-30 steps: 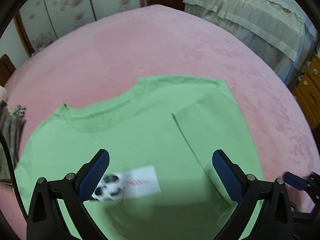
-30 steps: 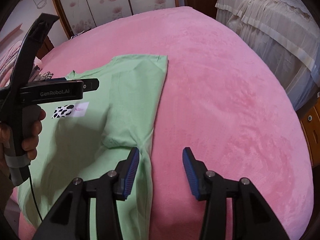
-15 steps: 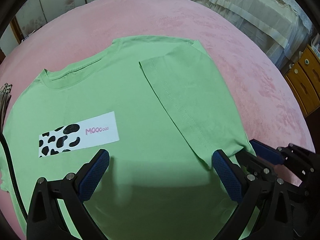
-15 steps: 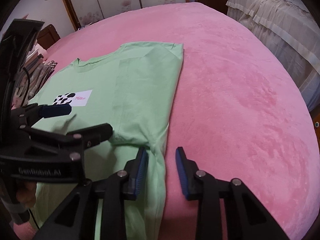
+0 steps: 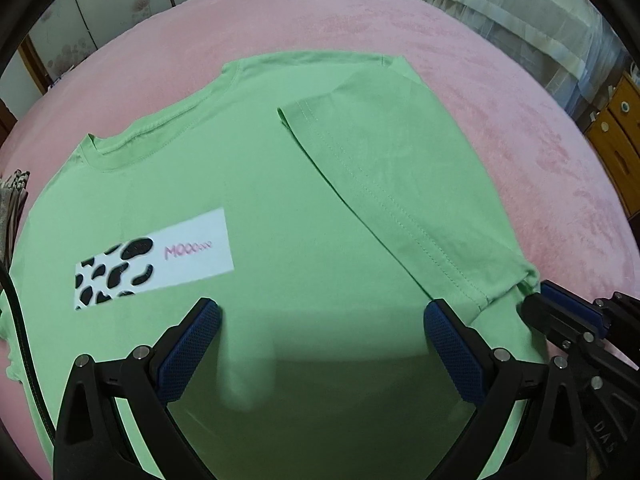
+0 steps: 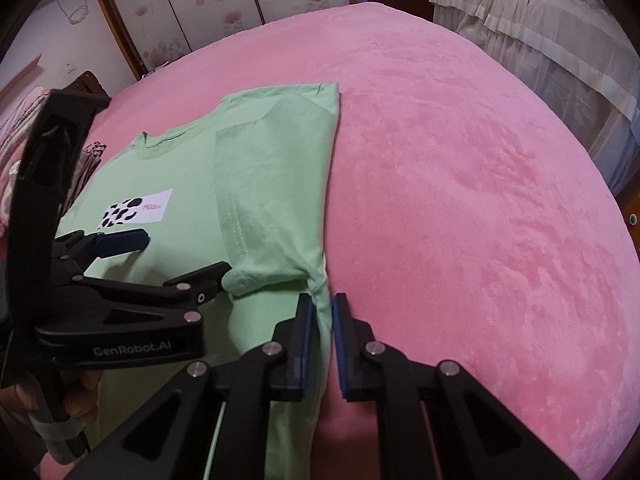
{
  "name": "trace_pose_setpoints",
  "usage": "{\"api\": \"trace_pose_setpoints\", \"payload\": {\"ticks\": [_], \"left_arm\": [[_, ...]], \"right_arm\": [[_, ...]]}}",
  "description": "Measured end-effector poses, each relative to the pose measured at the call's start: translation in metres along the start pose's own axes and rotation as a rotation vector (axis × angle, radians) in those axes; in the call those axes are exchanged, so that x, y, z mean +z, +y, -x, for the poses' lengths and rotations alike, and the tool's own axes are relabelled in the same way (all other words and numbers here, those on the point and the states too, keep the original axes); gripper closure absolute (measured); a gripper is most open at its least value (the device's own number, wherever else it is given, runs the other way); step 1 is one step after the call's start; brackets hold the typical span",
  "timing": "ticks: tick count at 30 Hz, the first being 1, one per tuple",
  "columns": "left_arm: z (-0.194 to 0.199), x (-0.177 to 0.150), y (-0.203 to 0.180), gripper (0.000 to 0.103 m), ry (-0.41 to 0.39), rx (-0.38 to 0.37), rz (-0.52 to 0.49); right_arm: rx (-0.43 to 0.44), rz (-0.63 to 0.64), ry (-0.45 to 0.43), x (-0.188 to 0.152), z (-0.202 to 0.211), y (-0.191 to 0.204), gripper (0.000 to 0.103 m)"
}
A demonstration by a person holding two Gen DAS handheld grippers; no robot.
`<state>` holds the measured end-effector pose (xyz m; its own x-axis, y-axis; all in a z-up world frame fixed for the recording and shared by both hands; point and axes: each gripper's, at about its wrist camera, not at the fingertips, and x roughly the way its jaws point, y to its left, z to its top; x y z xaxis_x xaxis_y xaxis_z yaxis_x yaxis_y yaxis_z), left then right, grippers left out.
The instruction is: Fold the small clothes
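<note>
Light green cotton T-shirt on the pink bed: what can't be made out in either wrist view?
- Bottom hem of the light green cotton T-shirt: both views, cut off at the lower edge behind the gripper frames.
- Its left sleeve: left wrist view, cut off at the frame edge.
- Right hand-held gripper: right wrist view, nearly closed around the shirt's side edge; whether the pads actually pinch it is unclear.
- Pink lettering on the white cow-spot print: right wrist view, too small.

Light green T-shirt lying flat, front up, on the pink bed; one sleeve folded inward over the chest; white cow-spot "MOO" print near the collar.
</note>
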<state>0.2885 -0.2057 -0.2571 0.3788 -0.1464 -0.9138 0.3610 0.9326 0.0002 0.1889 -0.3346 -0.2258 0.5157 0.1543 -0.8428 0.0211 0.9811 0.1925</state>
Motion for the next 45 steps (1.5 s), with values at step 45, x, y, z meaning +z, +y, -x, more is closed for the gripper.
{"api": "trace_pose_setpoints", "payload": {"ticks": [45], "left_arm": [[-0.049, 0.106, 0.037, 0.037, -0.066, -0.090, 0.089]], "right_arm": [[-0.041, -0.023, 0.067, 0.190, -0.096, -0.004, 0.069]]}}
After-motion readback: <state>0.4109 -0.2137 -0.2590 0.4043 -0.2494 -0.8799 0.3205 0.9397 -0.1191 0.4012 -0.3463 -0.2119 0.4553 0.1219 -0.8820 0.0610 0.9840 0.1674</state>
